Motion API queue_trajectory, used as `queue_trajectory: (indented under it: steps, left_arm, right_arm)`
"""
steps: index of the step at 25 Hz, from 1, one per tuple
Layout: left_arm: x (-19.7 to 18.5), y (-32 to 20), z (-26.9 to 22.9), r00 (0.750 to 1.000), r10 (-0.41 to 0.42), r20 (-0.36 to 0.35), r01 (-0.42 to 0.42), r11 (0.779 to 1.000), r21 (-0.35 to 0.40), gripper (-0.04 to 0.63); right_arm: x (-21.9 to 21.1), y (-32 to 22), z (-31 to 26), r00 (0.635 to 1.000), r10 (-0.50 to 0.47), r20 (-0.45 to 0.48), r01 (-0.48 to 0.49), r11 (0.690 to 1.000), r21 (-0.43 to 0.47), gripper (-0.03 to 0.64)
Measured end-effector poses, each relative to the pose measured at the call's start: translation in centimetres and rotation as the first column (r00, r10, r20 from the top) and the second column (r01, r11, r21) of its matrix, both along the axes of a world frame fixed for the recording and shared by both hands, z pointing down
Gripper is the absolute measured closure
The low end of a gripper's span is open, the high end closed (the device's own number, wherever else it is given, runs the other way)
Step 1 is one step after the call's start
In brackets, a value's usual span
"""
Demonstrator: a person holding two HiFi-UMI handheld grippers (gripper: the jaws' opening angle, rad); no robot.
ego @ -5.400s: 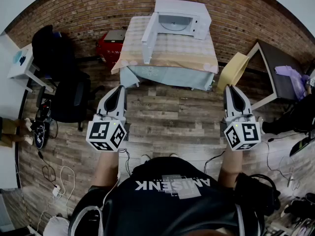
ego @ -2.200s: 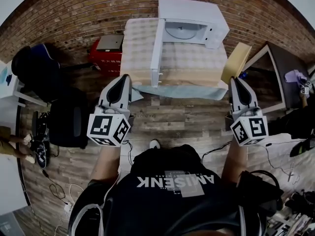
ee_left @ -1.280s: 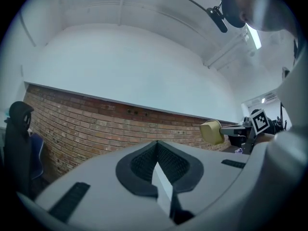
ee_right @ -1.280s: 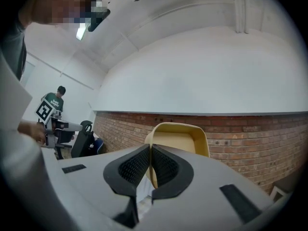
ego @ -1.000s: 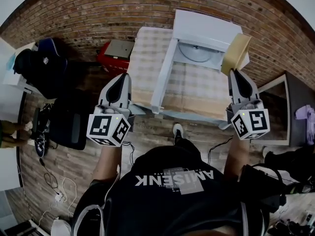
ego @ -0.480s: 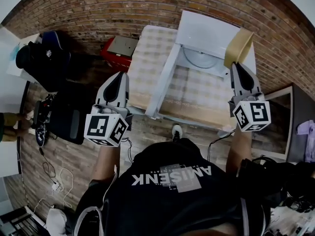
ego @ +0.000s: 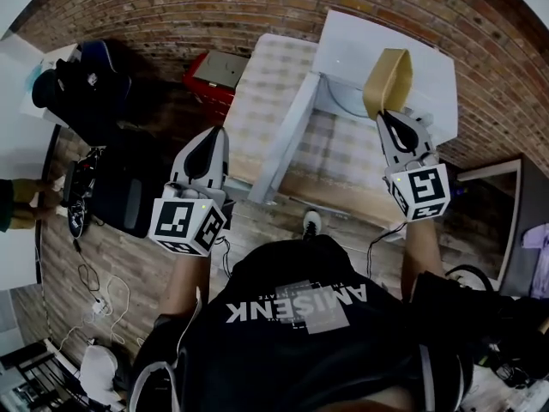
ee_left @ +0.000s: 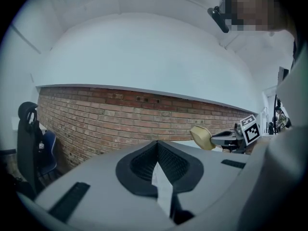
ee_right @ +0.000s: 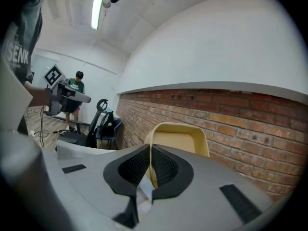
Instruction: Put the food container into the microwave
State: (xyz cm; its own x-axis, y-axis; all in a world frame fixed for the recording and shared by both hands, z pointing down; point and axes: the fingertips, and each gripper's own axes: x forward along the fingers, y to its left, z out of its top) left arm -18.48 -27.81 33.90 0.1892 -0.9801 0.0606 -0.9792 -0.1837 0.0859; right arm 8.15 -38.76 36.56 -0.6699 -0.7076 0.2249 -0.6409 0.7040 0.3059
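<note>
Head view: food container (ego: 388, 81) blocks the middle of the microwave (ego: 352, 45) cavity, upper right. I see only a sliver of interior left of it. The door (ego: 287, 140) shows edge-on, face not readable. My torso covers the floor at lower centre, and one shoe (ego: 311, 223) pokes out. Left edge: a person's arm (ego: 19, 197), cut off by the frame.

Right gripper view: container's near rim disappears between the closed pads of my right gripper (ego: 388, 114). Figure (ee_right: 76, 86) at left too small to detail.
</note>
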Motion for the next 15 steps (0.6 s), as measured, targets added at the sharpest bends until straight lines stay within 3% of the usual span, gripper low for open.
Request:
queue_trajectory:
  steps: [7,12,15]
  left_arm:
    - [2.5,-0.4,1.9,1.000,0.018,0.002,-0.018,0.999,-0.039,0.584]
    - [3.6,-0.7,3.4,0.998,0.011,-0.057,-0.015,0.997,-0.074,0.584]
    - [4.2,-1.0,3.6,0.998,0.002,-0.058,-0.006,0.997,-0.076,0.584]
  right_arm:
    - [-1.6,1.5,5.4,0.985,-0.134,-0.105,0.126,0.989,-0.081,0.571]
    - [-2.9,3.1,9.1,0.945,-0.256,-0.202,0.239,0.965,-0.105,0.571]
    - [-2.9,3.4,11.0,0.919,-0.296,-0.259,0.273,0.954,-0.122,0.571]
